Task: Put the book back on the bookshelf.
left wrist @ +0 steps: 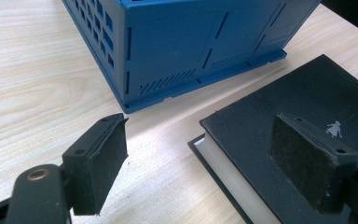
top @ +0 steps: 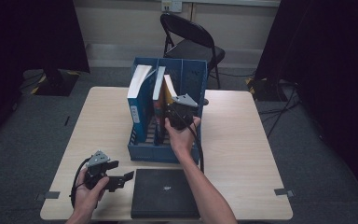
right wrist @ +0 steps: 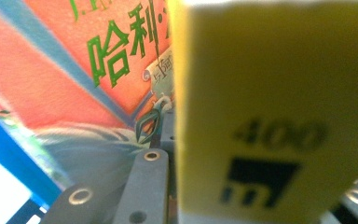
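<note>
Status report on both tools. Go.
Right tool shut on yellow book in blue file rack. Left tool open beside black book. Red book alongside.

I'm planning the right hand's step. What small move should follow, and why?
Probably ease the yellow book straight down into the blue file rack: the right gripper is closed on its spine, upright between the rack's dividers, beside the red book.

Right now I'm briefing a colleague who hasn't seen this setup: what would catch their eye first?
Probably the blue file rack mid-table, with books standing in its slots. The right gripper is inside it, shut on a yellow-spined book beside an orange-red covered one. Nearer the person, a black book lies flat at the table's front edge, and the left gripper sits open at its left.
</note>
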The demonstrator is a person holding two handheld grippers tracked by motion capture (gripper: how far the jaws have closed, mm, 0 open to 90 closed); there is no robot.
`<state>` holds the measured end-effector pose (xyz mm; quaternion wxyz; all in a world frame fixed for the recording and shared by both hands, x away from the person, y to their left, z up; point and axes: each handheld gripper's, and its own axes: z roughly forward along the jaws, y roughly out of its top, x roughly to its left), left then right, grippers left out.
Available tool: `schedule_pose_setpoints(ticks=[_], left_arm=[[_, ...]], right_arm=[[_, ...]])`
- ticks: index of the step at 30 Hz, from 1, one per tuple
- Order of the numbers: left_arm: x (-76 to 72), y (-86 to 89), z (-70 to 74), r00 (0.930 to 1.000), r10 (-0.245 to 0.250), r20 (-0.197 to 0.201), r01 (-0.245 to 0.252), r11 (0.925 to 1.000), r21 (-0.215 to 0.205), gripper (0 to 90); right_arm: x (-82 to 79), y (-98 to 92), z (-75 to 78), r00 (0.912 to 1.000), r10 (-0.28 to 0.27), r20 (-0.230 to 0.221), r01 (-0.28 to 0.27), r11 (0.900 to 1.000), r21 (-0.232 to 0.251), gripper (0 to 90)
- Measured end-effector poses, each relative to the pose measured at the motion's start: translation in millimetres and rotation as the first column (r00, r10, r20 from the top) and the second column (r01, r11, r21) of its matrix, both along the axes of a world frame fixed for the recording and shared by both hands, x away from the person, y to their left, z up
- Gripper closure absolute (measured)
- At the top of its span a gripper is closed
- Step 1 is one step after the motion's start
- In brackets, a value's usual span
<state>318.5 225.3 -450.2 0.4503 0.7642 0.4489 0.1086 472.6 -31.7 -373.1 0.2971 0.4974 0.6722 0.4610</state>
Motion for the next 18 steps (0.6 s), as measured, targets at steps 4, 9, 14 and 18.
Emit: schedule_pose_setpoints(ticks=[4, 9, 14, 18], left_arm=[[-0.3, 0.0, 0.0, 1.0, 0.001, 0.001, -0.001, 1.0, -0.002, 18.8], [0.5, -0.1, -0.2, 1.0, 0.0, -0.004, 0.0, 1.0, 0.002, 18.8], [-0.7, -0.9, 0.1, 1.0, -0.003, 0.0, 0.003, 1.0, 0.0, 18.8], [-0.4, -0.6, -0.4, 1.0, 0.001, -0.002, -0.001, 1.0, -0.002, 18.8]], right_arm=[[5.8, 0.0, -5.5, 0.9995, 0.006, -0.03, -0.006, 1.0, -0.007, 74.6], [2.7, -1.8, -5.6, 0.9988, 0.045, -0.02, -0.045, 0.999, -0.002, 66.1], [-7.4, -3.6, -0.4, 0.9912, 0.125, -0.042, -0.125, 0.992, 0.002, 55.5], [-18.0, -10.8, -4.3, 0.9808, 0.188, -0.052, -0.189, 0.982, -0.005, 53.4]])
